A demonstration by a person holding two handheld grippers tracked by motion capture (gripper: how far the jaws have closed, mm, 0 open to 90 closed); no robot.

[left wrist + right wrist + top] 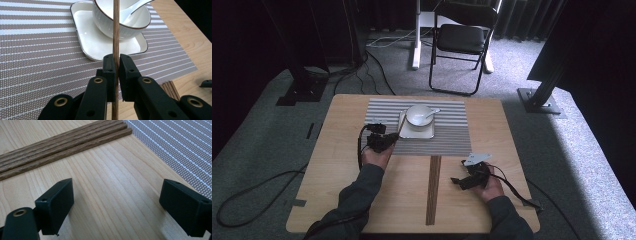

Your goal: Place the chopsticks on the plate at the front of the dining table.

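My left gripper (116, 58) is shut on a thin wooden stick (115, 30), which runs straight ahead between its jaws and crosses in front of a white bowl (105, 23). The bowl holds a white spoon (135, 7) and stands on a white square plate (87, 32) on a striped placemat (37, 50). In the high view the left gripper (384, 141) sits at the placemat's (452, 135) near left corner, beside the plate (417, 134). My right gripper (116, 195) is open over bare wood, near a bundle of wooden sticks (50, 152).
The bundle of sticks (433, 190) lies lengthwise on the light wooden table (327, 200) between the two hands, and the right gripper (460, 181) is just right of it. A black folding chair (462, 37) and cables stand on the carpet beyond the table.
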